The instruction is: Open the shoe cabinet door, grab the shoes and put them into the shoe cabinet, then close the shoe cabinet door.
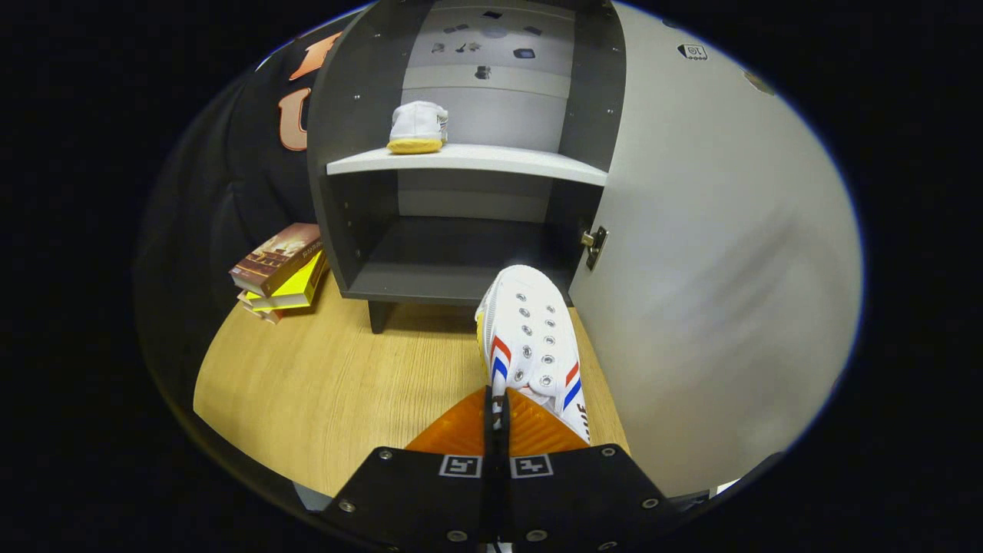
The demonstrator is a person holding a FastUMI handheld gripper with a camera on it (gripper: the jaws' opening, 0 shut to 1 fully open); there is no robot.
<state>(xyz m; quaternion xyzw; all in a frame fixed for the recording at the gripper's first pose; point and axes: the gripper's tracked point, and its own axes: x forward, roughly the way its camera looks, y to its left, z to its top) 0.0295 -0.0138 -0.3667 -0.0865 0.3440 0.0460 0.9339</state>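
Note:
A white sneaker [534, 338] with red and blue stripes is held in my gripper [497, 411], whose fingers are shut on its heel edge; its toe points at the cabinet's lower compartment. The grey shoe cabinet [461, 165] stands open just beyond the shoe, with its door [714, 253] swung out to the right. A second white shoe [417, 127] with a yellow sole sits on the cabinet's shelf at its left side. The lower compartment [453, 253] holds nothing I can see.
A stack of books [280, 269] lies on the wooden tabletop [330, 384] left of the cabinet. The open door stands close along the right of the held shoe. A hinge [594, 246] shows at the door's inner edge.

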